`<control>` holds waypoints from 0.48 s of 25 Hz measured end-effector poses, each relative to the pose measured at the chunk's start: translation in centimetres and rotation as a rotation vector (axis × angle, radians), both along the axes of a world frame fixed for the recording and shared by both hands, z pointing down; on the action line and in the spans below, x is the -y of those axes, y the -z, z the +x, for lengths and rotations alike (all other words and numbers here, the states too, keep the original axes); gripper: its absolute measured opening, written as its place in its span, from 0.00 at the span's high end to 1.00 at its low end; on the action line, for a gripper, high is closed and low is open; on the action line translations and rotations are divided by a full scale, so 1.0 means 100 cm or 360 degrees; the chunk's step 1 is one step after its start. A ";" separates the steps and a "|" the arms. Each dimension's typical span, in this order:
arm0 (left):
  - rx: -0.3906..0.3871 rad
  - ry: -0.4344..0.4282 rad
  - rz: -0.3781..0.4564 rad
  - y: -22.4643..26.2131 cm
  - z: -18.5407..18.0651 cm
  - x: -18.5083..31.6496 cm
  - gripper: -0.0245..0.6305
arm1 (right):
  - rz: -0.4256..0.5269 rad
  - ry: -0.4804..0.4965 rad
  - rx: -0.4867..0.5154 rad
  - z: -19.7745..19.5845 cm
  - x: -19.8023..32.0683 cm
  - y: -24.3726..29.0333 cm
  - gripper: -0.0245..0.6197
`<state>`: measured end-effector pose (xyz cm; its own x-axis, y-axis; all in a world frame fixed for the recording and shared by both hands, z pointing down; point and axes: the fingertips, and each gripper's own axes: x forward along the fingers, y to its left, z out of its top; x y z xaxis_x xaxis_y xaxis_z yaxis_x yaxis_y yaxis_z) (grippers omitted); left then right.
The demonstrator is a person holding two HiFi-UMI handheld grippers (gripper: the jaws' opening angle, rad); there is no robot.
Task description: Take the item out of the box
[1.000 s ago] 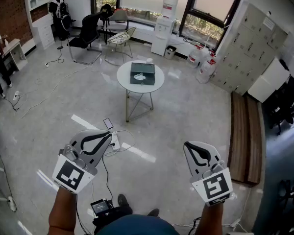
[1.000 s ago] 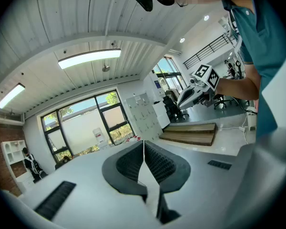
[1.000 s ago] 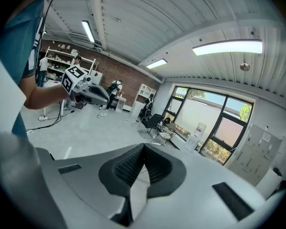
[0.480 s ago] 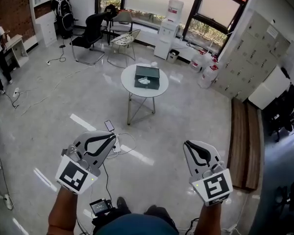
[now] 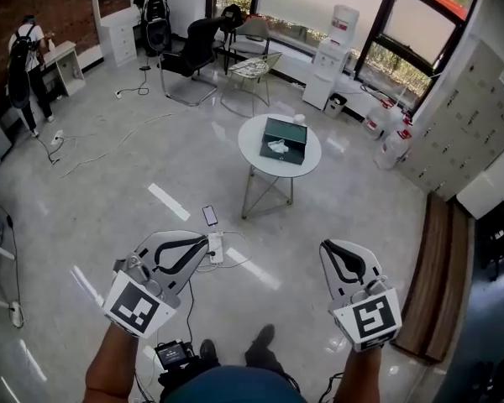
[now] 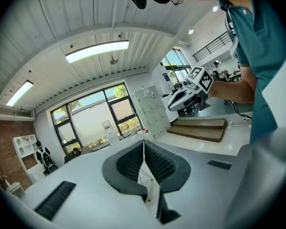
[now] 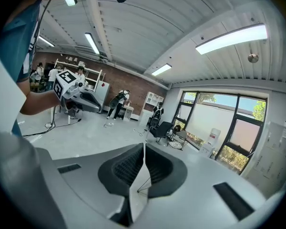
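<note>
Well ahead of me a round white table (image 5: 256, 134) carries a dark green open box (image 5: 286, 139) with a pale item (image 5: 276, 147) lying inside. Both grippers are held low in front of me, far short of the table and over the floor. My left gripper (image 5: 202, 242) is shut and holds nothing; its ribbed pads (image 6: 133, 163) meet in the left gripper view. Shut and empty too is my right gripper (image 5: 327, 248), whose pads (image 7: 155, 163) touch in the right gripper view. Each gripper view shows the other one held out: the right gripper (image 6: 185, 96) and the left gripper (image 7: 75, 92).
A phone (image 5: 210, 216), a power strip (image 5: 216, 248) and loose cables lie on the floor between me and the table. Behind the table stand chairs (image 5: 192, 50), a water dispenser (image 5: 333, 34) and water bottles (image 5: 394, 145). A wooden bench (image 5: 441, 263) runs along the right. A person with a backpack (image 5: 23, 60) stands far left.
The table with the box has come nearer and shifted right in the head view as I walk towards it. Both grippers stay shut and keep their places in front of me.
</note>
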<state>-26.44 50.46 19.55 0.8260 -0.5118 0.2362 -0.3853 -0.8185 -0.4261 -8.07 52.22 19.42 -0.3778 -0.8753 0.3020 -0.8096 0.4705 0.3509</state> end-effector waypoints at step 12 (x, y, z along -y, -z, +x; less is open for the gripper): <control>0.0027 0.0203 -0.0001 -0.009 0.113 0.062 0.92 | -0.0021 0.0228 0.0045 0.107 0.094 -0.013 0.90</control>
<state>-15.10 44.25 20.40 0.7501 -0.6122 0.2501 -0.4788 -0.7636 -0.4332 2.63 42.78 20.69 -0.5072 -0.8078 0.3004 -0.7433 0.5865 0.3219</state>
